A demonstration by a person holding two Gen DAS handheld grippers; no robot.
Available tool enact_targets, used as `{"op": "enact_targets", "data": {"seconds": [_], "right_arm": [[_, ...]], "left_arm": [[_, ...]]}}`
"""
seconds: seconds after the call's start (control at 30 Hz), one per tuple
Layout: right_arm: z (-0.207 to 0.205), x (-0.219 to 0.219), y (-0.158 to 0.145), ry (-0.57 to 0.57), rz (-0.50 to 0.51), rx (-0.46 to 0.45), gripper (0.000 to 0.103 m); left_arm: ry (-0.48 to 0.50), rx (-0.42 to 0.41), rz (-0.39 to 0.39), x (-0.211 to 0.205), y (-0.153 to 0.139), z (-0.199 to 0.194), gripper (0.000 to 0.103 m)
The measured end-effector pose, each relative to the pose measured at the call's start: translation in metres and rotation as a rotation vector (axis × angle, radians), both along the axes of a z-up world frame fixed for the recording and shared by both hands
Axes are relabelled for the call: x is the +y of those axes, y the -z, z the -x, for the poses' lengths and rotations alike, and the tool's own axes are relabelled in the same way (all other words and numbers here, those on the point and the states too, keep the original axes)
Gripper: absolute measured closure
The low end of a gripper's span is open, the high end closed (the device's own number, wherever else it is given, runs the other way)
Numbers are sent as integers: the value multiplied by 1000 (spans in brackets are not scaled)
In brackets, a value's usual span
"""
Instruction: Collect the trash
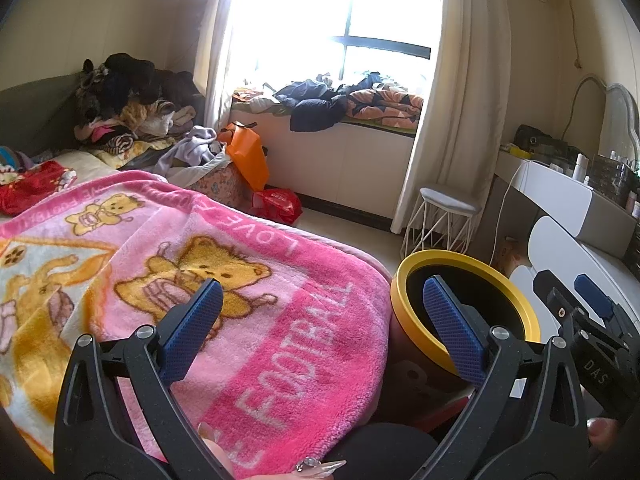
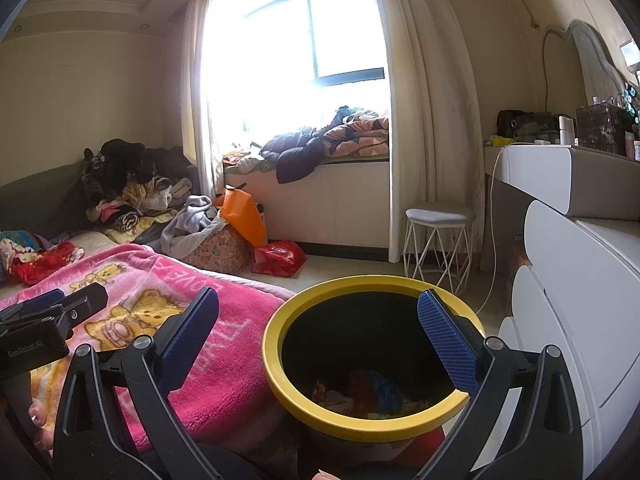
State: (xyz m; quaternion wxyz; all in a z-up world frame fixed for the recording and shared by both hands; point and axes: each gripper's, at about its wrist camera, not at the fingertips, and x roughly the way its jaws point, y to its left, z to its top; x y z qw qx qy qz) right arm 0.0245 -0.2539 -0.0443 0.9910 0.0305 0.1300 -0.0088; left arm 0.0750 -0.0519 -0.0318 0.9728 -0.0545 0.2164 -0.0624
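The bin point(image 2: 372, 360) stands on the floor between the blanket point(image 2: 208, 344) on the bed to its left and the drawers point(image 2: 572, 320) to its right — trash point(image 2: 372, 394) inside it, stool point(image 2: 438, 240) and window seat point(image 2: 328, 200) behind.

Bed point(image 1: 360, 252) at lower left carries pink bear-print blanket point(image 1: 248, 280), with red cloth point(image 1: 32, 186) and clothes heap point(image 1: 128, 116) further back at upper left

A pink blanket point(image 1: 248, 300) lies near a white stool point(image 2: 438, 236).
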Motion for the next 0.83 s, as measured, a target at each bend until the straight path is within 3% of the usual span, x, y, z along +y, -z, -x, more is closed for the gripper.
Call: {"op": "enact_targets", "data": {"seconds": [0.33, 0.43, 0.53, 0.6, 0.7, 0.77, 0.83], "right_arm": [[2, 8, -4, 11, 23, -20, 6], [3, 36, -16, -46, 55, -52, 6], [-5, 88, -29, -223, 19, -25, 6], [-13, 136, -31, -383, -9, 32, 6], [-26, 236, -17, -659, -11, 213, 6], [-30, 314, 9, -840, 26, 379, 6], [-30, 386, 44, -948, 106, 539, 6]], "left_arm": [[-41, 36, -5, 4, -2, -6, 11], [-94, 77, 32, 40, -1, -7, 11], [-216, 121, 35, 106, 3, 1, 11], [-342, 174, 33, 161, 10, 8, 11], [-614, 295, -21, 257, 33, 30, 11], [-750, 368, -38, 312, 50, 46, 11], [-882, 442, -35, 364, 72, 61, 11]]}}
